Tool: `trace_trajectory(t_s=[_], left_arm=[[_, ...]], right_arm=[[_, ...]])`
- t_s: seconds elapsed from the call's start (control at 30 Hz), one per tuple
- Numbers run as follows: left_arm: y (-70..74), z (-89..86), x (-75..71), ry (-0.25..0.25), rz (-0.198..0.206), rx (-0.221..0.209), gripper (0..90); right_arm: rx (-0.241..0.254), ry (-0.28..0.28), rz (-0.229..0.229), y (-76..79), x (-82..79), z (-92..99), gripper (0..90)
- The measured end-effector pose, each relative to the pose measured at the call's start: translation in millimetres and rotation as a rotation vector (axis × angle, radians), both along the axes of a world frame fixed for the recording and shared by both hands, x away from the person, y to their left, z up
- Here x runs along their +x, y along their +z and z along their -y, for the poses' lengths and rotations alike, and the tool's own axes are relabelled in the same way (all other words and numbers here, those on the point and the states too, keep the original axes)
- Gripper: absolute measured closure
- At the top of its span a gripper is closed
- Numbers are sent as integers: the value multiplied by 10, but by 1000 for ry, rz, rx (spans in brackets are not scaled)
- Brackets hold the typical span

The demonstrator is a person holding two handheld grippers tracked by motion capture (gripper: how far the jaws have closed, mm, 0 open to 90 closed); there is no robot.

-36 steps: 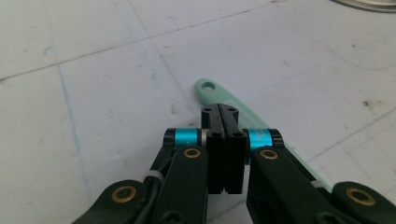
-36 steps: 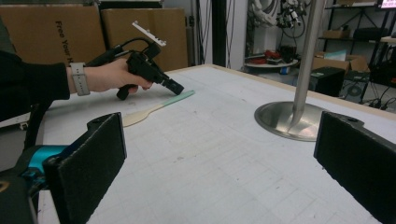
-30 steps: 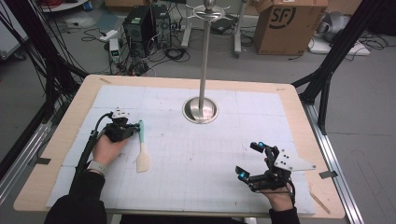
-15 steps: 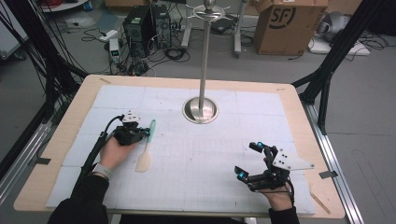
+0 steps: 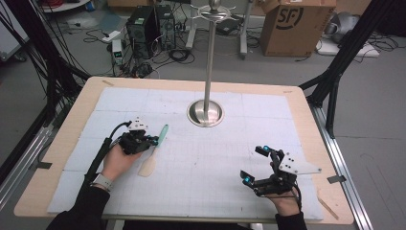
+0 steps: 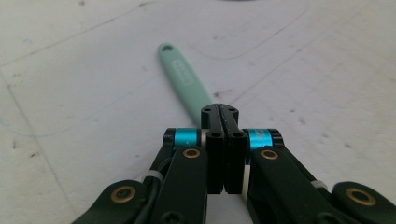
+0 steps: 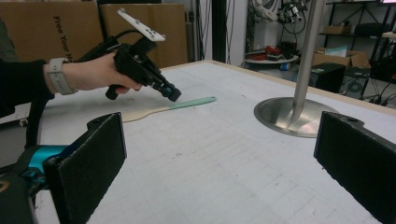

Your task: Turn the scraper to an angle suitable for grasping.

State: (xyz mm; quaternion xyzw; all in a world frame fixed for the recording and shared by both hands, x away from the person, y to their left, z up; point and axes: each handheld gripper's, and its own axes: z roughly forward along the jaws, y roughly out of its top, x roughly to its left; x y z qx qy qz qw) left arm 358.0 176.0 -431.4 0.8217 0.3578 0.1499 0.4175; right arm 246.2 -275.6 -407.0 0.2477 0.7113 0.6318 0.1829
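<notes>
Your left gripper (image 5: 154, 141) sits over the left half of the desk (image 5: 67, 139), its fingers drawn fully together; in the left gripper view the two black tips (image 6: 219, 114) meet with no gap between them. The spatula (image 5: 154, 152) lies flat on the white gridded mat (image 5: 201, 158) just beside and under those tips, its mint-green handle (image 6: 184, 81) pointing away from you toward the metal stand and its pale wooden blade (image 5: 147, 166) pointing back toward your side. In the left gripper view the handle runs out from behind the closed tips, with the hanging hole at its far end; whether the tips touch the handle cannot be told there. In the right gripper view your left gripper (image 7: 170, 93) hangs tilted downward with its tips just above the handle (image 7: 194, 102), and the spatula appears to rest on the mat rather than in the grip. Your right gripper (image 5: 253, 164) rests low over the right front part of the desk, well apart from the spatula, its fingers (image 7: 93, 158) spread wide with nothing between them. The stand (image 5: 206, 112), a round steel base with an upright pole, occupies the middle of the desk, farther back than both hands.
</notes>
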Motion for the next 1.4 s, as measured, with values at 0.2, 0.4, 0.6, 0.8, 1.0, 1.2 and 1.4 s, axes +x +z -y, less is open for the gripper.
trace_trajectory(t_s=[0.2,0.4,0.6,0.8,1.0,1.2,1.4], left_arm=[[28,116,-159,-77,-9,39,892],[-62,135,-240,-102,-70,78,892],[-65,79,-247,-95,-99,85,896],[-46,-10,-276,-88,-92,118,896],[-57,-199,-347,-88,-83,114,896],[-68,-431,-434,-66,-91,79,896],[97,-541,-334,41,2,0,896]], right_arm=[[-11,0,2,-4,-14,-19,12],[-10,-3,-1,-6,-14,-15,12],[-17,3,-5,-13,-14,-27,12],[-12,-3,1,-11,-18,-8,12],[-12,0,-1,-12,-27,-7,12],[-14,-3,-8,-18,-32,-6,11],[-21,-5,-9,-22,-31,-18,12]])
